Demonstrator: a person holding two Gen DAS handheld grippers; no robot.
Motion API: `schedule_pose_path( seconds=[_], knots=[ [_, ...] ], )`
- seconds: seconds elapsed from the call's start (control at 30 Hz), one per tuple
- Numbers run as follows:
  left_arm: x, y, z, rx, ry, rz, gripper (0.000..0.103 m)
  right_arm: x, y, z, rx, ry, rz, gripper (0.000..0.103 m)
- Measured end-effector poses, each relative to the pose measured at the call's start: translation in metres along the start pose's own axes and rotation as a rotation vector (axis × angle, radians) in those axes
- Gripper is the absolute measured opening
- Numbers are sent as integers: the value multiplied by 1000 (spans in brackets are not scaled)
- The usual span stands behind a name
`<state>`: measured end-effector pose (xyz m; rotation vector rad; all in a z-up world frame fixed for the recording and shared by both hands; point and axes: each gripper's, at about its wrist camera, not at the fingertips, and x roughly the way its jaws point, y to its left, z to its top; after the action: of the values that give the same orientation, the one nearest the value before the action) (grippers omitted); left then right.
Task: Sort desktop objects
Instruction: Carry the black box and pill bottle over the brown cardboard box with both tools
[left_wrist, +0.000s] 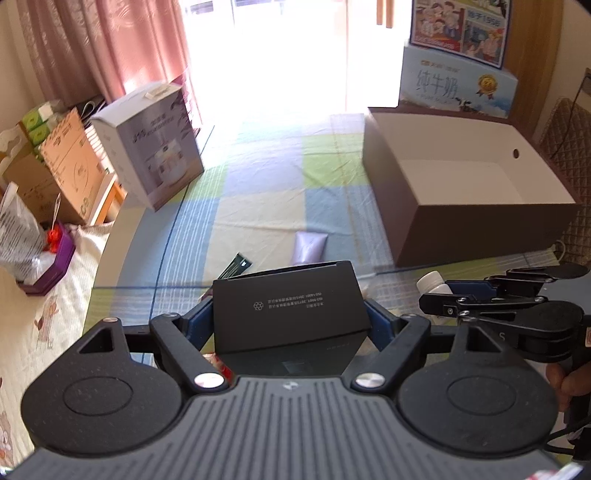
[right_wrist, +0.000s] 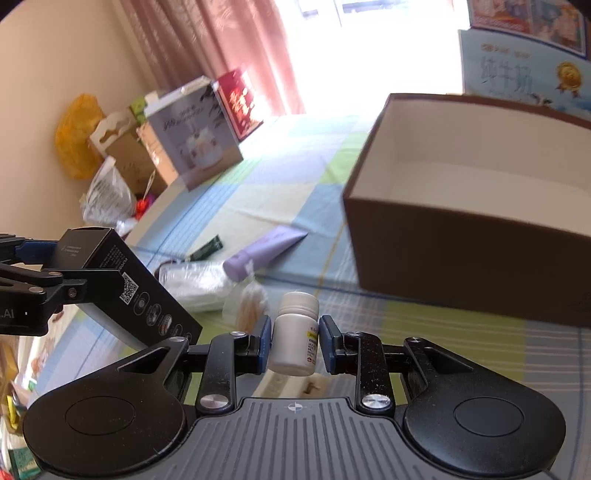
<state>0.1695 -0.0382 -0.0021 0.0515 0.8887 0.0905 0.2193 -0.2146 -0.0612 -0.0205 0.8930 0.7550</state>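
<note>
Fingers (right_wrist: 266, 343) of right gripper (right_wrist: 294, 345) clamped on small white plastic pill bottle (right_wrist: 294, 334), upright, cap up, near large open brown cardboard box (right_wrist: 461, 251). Left gripper (left_wrist: 290, 317) fingers clamped on black rectangular carton (left_wrist: 288, 310), long axis forward, left of box.

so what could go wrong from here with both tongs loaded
1. The white bottle sits tilted between the right tongs, gripped low on its body; it might slip before reaching the brown box.
2. The black carton in the left tongs blocks much of that camera's forward view.
3. Both tongs are close together, so they could collide heading for the same box.
</note>
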Motion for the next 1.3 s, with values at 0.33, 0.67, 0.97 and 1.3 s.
schedule_pose_path(
  seconds=[0.33, 0.67, 0.97, 1.3],
  knots=[
    [-12, -51, 53, 89, -111, -95, 80, -63, -49, 27, 66, -148, -78, 25],
    [-6, -102, 117, 131, -206, -154, 80, -108, -131, 61, 111, -263, -218, 25],
    [57, -150, 161, 124, -134, -173, 79, -91, -197, 80, 132, -241, -304, 25],
    [130, -186, 165, 121, 74, -152, 79, -59, -243, 75, 140, -131, -327, 25]
  ],
)
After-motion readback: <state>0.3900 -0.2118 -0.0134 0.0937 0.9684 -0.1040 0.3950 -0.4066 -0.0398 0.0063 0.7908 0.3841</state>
